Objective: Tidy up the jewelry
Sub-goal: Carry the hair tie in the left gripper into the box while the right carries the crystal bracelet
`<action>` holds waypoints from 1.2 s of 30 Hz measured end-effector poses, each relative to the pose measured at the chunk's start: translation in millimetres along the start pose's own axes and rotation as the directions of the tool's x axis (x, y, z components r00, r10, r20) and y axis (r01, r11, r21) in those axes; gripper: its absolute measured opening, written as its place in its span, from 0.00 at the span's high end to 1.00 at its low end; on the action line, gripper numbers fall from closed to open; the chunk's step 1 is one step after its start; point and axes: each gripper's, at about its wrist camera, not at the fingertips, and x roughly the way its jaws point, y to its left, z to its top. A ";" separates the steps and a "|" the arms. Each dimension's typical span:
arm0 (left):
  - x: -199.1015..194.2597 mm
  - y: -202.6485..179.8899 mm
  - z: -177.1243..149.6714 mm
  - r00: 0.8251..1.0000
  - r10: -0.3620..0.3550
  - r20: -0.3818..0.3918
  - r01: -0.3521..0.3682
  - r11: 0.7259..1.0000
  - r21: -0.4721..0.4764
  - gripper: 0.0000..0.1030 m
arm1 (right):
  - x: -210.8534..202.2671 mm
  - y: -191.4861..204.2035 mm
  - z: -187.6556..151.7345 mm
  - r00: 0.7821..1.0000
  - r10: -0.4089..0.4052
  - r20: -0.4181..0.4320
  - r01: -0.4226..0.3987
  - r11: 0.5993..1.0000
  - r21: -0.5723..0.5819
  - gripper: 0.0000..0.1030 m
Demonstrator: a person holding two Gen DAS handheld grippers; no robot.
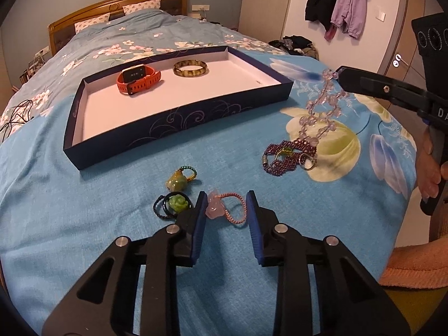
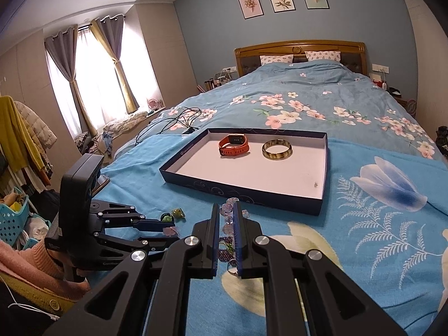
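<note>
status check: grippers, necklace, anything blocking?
Right gripper shut on clear bead necklace, lifting. Left gripper open around pink charm. Tray path unobstructed.
</note>
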 end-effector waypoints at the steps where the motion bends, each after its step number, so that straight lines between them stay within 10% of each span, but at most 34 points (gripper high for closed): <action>1: -1.5 -0.3 0.5 1.000 0.000 0.004 0.000 1.000 0.000 0.72 | 0.4 0.5 0.9 1.000 0.000 0.002 0.000 1.000 -0.001 0.92; 36: -36.8 10.3 31.6 0.988 0.063 0.144 -0.057 0.997 -0.043 0.72 | 24.2 6.9 28.9 0.999 0.021 0.025 -0.020 0.999 -0.028 0.92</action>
